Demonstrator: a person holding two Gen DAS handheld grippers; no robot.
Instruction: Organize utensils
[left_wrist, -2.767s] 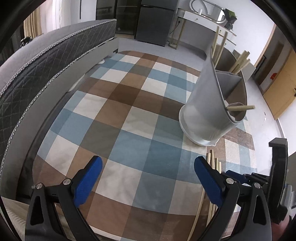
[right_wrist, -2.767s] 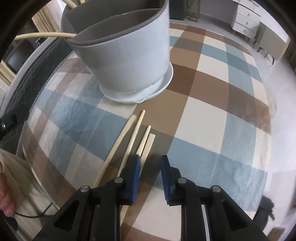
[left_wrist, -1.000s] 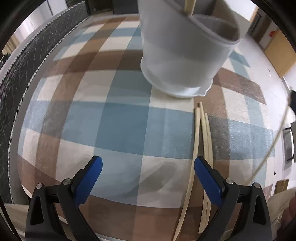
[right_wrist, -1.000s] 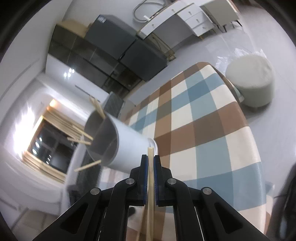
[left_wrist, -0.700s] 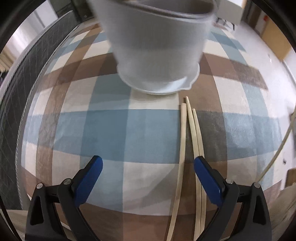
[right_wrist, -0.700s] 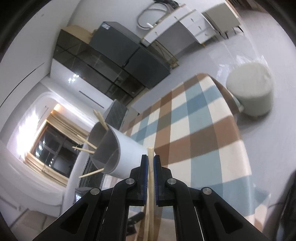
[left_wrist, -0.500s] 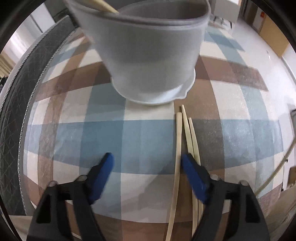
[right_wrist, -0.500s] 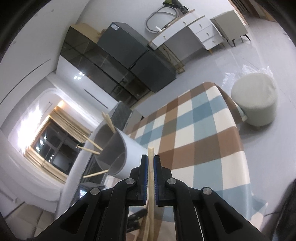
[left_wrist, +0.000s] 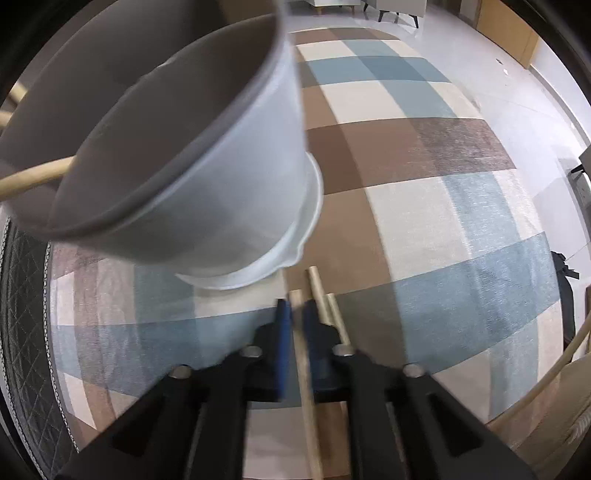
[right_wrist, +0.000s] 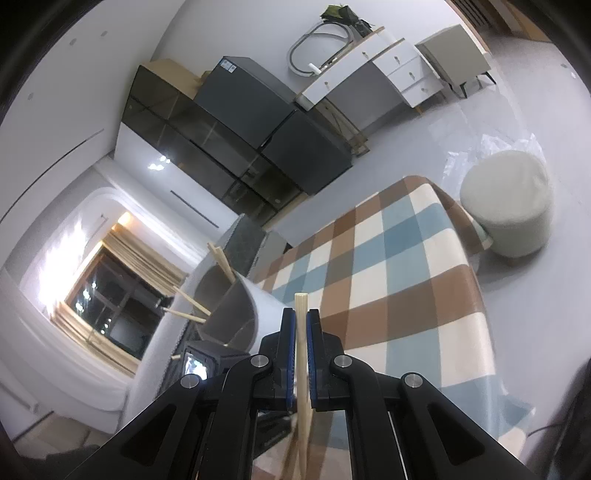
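Since the left hand-held gripper (left_wrist: 294, 320) has just been closing & now pinches one chopstick (left_wrist: 306, 369) on the checked cloth (left_wrist: 443, 221), lift straight up w/o dragging the 2 neighbours (left_wrist: 327, 310); stick runs btwn pads, tip just beside holder (left_wrist: 207, 177). Right hand-held gripper (right_wrist: 301, 338) clamps its own chopstick (right_wrist: 301, 306) aloft

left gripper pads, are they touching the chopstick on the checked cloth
Touching. The left wrist view shows the left gripper shut on the chopstick, blue pads against both its sides.
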